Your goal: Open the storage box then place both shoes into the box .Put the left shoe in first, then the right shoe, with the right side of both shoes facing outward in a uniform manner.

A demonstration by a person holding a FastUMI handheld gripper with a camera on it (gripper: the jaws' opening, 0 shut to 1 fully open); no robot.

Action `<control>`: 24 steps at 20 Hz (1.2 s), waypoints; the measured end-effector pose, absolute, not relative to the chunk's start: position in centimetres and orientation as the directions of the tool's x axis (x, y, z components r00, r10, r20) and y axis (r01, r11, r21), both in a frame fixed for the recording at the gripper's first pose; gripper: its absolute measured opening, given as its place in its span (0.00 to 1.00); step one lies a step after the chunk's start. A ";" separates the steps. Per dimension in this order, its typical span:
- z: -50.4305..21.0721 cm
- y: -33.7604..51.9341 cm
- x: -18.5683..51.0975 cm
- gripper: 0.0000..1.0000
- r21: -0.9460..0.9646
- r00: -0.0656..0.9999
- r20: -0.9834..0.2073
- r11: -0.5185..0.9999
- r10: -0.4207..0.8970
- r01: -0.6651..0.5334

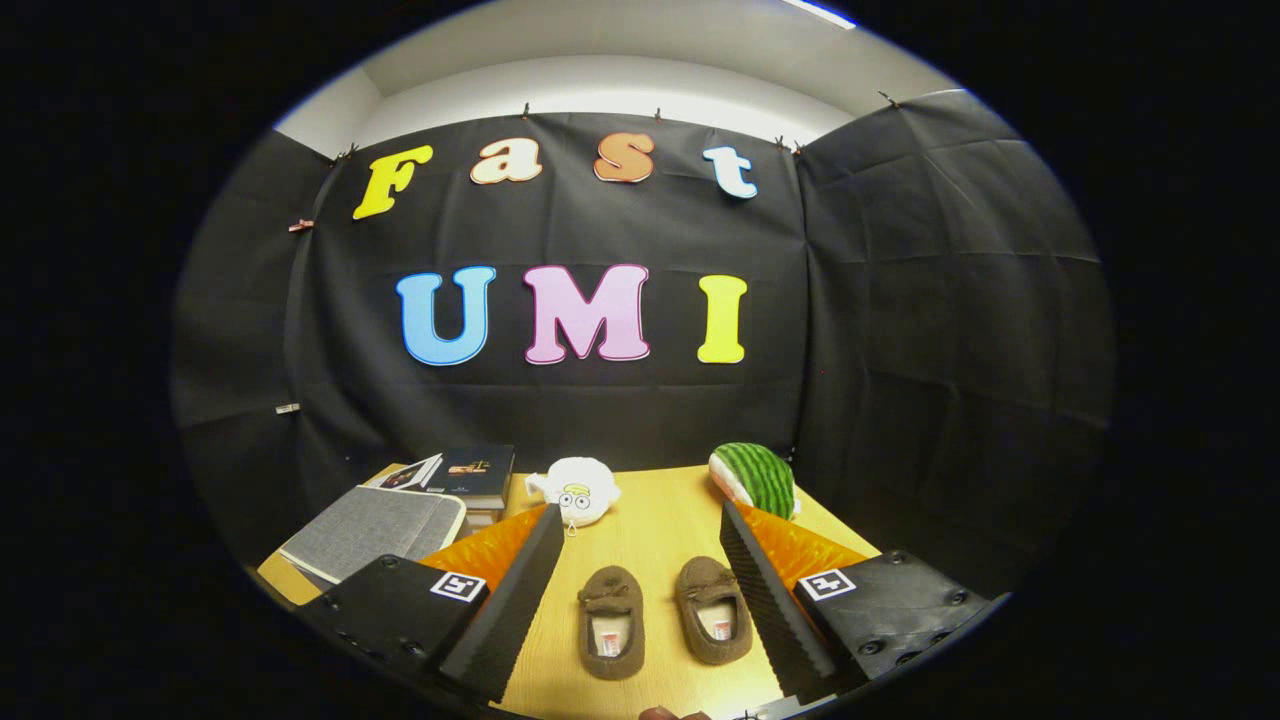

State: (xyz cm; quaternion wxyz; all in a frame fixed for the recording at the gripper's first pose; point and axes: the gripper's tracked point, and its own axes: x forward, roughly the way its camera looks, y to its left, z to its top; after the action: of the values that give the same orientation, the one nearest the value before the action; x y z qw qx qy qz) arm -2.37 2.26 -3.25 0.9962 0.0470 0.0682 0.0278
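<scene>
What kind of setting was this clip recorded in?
Most likely a staged recording booth, not a home: black cloth walls clipped up around a small wooden table set with props, a pair of brown shoes between the open gripper fingers, plush toys beyond.

You work under soft, even light from above; a bright strip [815, 10] glows on the ceiling, and the wooden table [655, 535] catches it warmly while the black cloth wall [560, 400] stays dim and matte. Your fisheye bends straight lines hard toward the rim; the two shoes [662, 618] between the wide-apart fingers [510, 600] of the gripper [640, 600] look sharp, with faint shadows and no glare.
</scene>
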 end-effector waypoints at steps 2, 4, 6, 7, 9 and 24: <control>-3.7 2.8 -2.5 0.97 0.108 0.983 -0.158 0.991 0.092 -0.076; -4.2 3.3 -2.5 0.97 0.123 0.976 -0.184 0.988 0.117 -0.096; -5.2 4.8 -1.9 0.98 0.142 0.964 -0.209 0.981 0.161 -0.133; -5.6 5.4 -1.6 0.98 0.153 0.956 -0.227 0.976 0.187 -0.155; -5.9 7.0 -1.2 0.98 0.192 0.935 -0.253 0.960 0.247 -0.202; -10.9 20.3 -1.9 0.98 0.611 0.502 -0.466 0.676 0.728 -0.412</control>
State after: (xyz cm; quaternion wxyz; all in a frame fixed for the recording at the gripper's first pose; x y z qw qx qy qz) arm -1.91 20.29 -10.87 0.8392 0.2163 0.3654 0.3397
